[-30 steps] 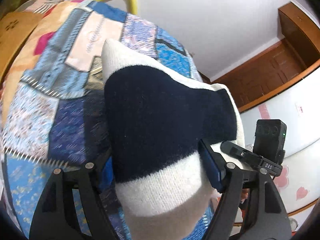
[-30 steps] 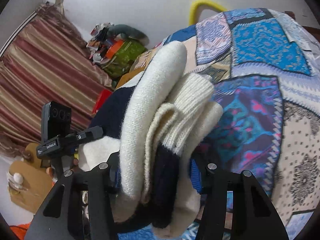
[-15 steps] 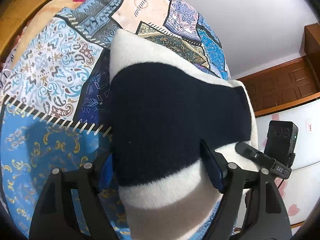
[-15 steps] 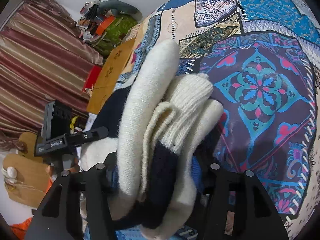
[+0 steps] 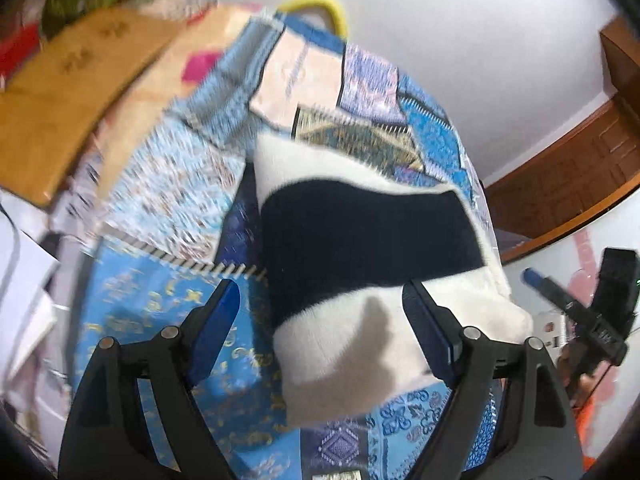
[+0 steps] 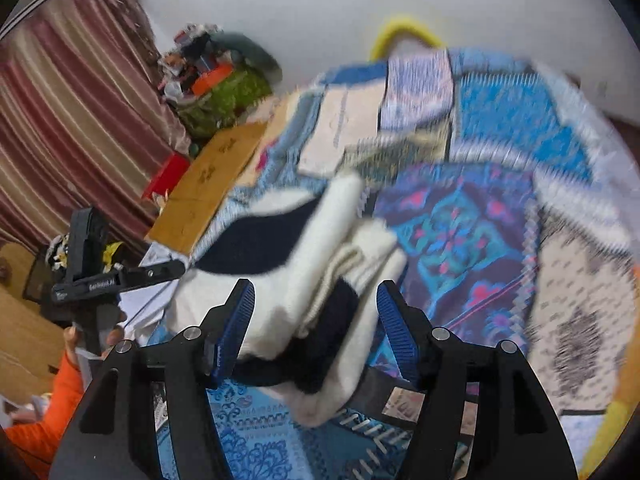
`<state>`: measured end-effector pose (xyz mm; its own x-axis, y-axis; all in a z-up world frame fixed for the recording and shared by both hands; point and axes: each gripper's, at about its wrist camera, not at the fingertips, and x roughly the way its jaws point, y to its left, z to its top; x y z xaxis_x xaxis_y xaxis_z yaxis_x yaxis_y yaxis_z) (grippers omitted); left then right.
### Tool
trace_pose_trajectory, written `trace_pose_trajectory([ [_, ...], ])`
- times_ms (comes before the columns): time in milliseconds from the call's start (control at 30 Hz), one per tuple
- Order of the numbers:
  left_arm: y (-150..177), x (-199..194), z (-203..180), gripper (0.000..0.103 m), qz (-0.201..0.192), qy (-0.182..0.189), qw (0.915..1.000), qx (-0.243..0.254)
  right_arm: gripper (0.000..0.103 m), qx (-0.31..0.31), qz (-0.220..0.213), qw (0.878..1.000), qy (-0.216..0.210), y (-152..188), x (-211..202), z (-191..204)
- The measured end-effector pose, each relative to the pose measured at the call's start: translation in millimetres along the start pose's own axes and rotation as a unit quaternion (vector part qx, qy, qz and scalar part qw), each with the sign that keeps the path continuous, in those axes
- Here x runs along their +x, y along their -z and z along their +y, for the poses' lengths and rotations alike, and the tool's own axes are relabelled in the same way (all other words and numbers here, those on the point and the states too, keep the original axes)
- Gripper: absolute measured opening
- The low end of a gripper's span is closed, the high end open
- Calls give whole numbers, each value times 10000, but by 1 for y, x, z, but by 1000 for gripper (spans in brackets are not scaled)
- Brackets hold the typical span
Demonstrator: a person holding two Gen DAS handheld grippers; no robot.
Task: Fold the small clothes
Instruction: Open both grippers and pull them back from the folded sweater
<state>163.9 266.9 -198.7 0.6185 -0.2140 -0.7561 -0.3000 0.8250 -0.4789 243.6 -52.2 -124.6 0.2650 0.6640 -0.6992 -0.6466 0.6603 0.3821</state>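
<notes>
A folded knitted garment point(image 5: 360, 232), white with a broad navy band, lies on the patchwork quilt point(image 5: 160, 312). My left gripper point(image 5: 320, 320) straddles its near white end. The left pad stands clear of the knit and the right pad sits at its edge, so the jaws are open. In the right wrist view the garment point(image 6: 280, 240) shows its stacked folded layers. My right gripper point(image 6: 316, 312) frames them with its jaws opening, and both blue pads stand just off the cloth. Each view shows the other gripper at its side: the right one point(image 5: 592, 312), the left one point(image 6: 92, 276).
The quilt point(image 6: 460, 232) covers a bed. A cardboard box point(image 6: 208, 188) lies at its far left edge, with a clutter pile point(image 6: 216, 80) and a striped curtain point(image 6: 60, 120) behind. A wooden cabinet point(image 5: 560, 176) stands on the right. A person's orange sleeve point(image 6: 52, 400) is at lower left.
Both grippers' jaws have widened and let go of the folded garment, which now rests on the quilt. Both grippers have drawn back a little, so their blue pads show.
</notes>
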Motion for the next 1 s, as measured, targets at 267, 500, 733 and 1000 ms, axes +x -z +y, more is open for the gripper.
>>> trace_pose_trajectory([
  [267,12,-99,-64,84,-1379,-338,9860,873,61,-795,-1246,9889,179,1,-83,63],
  [500,46,-185,-129,84,-2673,-614,9476,1637,61,-1398,-2325,9620,312,21,-143,123],
  [733,90,-227,-160,84,-3538,-833,9117,1918,62,-1672,-2964,9384,593,47,-174,157],
  [1000,113,-239,-164,91,-3716,-675,9062,1899,86,-1577,-3086,9344,818,59,-177,162],
])
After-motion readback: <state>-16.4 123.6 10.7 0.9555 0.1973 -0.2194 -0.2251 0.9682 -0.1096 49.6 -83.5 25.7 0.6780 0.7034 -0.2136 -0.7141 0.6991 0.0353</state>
